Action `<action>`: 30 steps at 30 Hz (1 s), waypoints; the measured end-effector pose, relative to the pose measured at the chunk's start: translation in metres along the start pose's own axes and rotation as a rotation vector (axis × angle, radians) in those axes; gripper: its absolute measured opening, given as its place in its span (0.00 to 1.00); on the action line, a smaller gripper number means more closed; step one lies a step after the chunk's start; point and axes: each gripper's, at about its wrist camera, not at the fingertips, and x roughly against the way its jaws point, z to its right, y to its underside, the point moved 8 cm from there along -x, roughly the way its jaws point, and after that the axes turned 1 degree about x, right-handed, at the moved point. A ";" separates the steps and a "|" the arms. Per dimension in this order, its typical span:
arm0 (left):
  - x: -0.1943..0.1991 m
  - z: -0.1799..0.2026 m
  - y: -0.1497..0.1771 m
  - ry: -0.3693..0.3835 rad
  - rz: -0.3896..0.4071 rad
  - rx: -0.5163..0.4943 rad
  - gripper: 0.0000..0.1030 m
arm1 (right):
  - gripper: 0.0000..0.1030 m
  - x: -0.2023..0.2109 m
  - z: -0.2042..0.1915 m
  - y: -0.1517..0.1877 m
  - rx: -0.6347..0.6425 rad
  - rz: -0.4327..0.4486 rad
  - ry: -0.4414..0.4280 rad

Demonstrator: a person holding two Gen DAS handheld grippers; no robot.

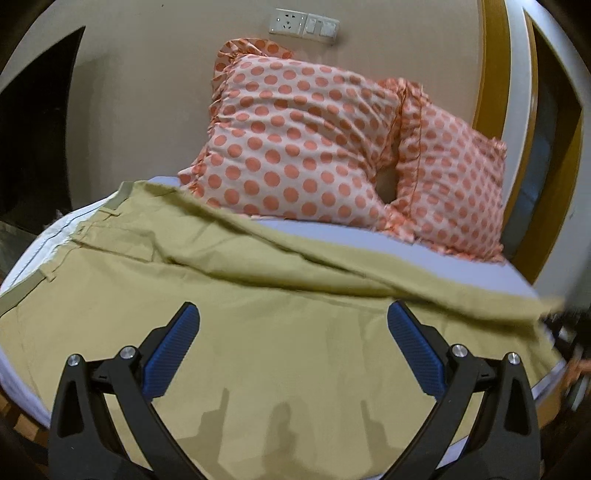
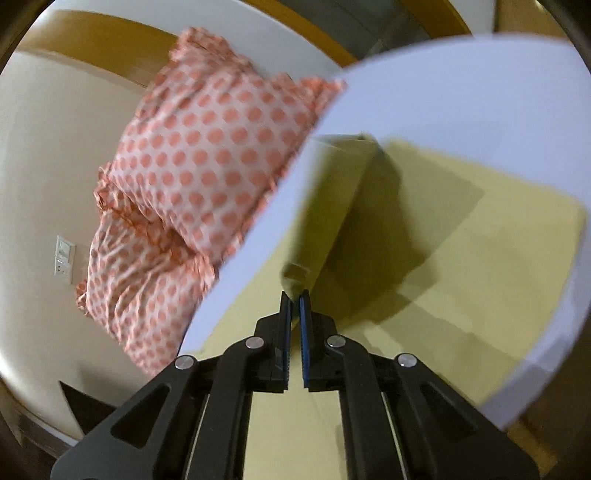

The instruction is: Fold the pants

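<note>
Khaki pants [image 1: 258, 302] lie spread across the pale blue bed sheet [image 1: 424, 254], waistband at the left. My left gripper [image 1: 291, 314] is open and empty, hovering over the middle of the pants, blue pads wide apart. In the right wrist view my right gripper [image 2: 294, 295] is shut on a bunched edge of the pants [image 2: 332, 229] and holds it lifted above the flat part of the pants [image 2: 498, 229]. One pant leg runs taut toward the right edge of the left wrist view [image 1: 480, 291].
Two orange polka-dot pillows [image 1: 306, 147] [image 2: 207, 155] lean on the beige wall at the head of the bed. A wall socket panel [image 1: 304, 26] is above them. A wooden frame [image 1: 491, 66] stands at the right. The mattress edge [image 1: 22, 387] drops off at the left.
</note>
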 end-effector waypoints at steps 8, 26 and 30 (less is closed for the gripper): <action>-0.020 -0.029 -0.025 0.045 -0.045 0.099 0.98 | 0.40 -0.022 0.011 0.003 -0.040 -0.047 0.058; -0.146 -0.083 -0.081 -0.083 -0.238 0.246 0.98 | 0.01 -0.052 0.015 0.001 -0.122 -0.012 0.049; -0.171 -0.083 -0.076 -0.096 -0.301 0.251 0.98 | 0.02 -0.030 0.012 -0.002 -0.112 0.057 -0.046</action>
